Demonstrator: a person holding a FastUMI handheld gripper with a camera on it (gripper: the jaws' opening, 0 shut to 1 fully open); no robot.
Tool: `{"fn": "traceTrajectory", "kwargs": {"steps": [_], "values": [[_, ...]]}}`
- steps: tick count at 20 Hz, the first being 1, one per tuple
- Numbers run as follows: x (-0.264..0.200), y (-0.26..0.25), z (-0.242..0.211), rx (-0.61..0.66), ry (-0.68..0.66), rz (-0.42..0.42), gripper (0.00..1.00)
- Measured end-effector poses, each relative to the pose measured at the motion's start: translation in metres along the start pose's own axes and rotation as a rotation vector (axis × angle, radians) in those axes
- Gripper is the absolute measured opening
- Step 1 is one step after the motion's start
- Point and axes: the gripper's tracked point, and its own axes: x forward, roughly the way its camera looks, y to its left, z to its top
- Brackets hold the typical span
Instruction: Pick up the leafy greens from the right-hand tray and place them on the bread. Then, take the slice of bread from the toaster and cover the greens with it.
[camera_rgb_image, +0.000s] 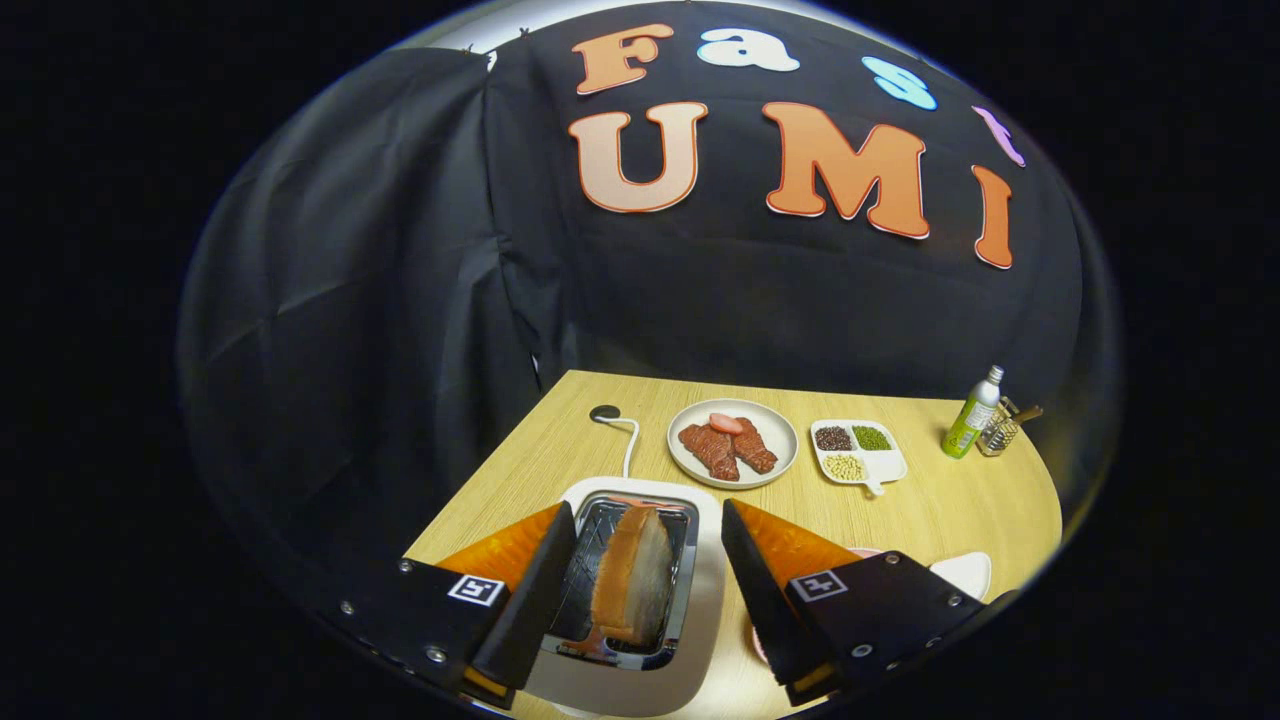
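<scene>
Above a wooden table (960, 500), the gripper (640, 590) hangs with its two fingers spread wide, pinching nothing. Between them stands the white toaster (700, 620), its metal slot open to the camera. The slice of bread (632, 580) sits upright on edge in that slot, crust toward the viewer, squarely in the gap between the fingers and touching neither one; each finger stands just outside a long side of the toaster.

Beyond the toaster, its white cord (625, 440) runs back to a dark plug (604, 412). Just beyond and slightly right of the toaster sits a round plate (780, 440) bearing dark red slices of meat (728, 448) with a pink piece on top. Further right of that plate lies a white divided dish (888, 468) with dark, green and pale fillings in separate compartments. Well beyond the toaster toward the far right corner stand a green bottle (972, 415) and a small wire holder (1000, 432) just beside it. Right of the toaster, behind the right finger, peeks the edge of a white dish (965, 572).
</scene>
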Motion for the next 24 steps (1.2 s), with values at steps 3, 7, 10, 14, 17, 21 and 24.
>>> {"fn": "traceTrajectory", "kwargs": {"steps": [3, 7, 10, 14, 17, 21, 24], "values": [[0.002, 0.003, -0.011, -0.021, 0.028, 0.0, 0.77], [0.004, 0.003, -0.025, -0.041, 0.062, -0.008, 0.57], [0.003, 0.003, -0.029, -0.035, 0.075, -0.006, 0.4], [-0.001, 0.0, -0.031, -0.03, 0.083, -0.013, 0.17], [-0.006, -0.004, -0.023, -0.006, 0.075, -0.012, 0.13], [-0.018, -0.004, -0.005, 0.008, 0.043, 0.009, 0.13], [-0.027, -0.004, 0.008, 0.018, 0.019, 0.02, 0.13]]}}
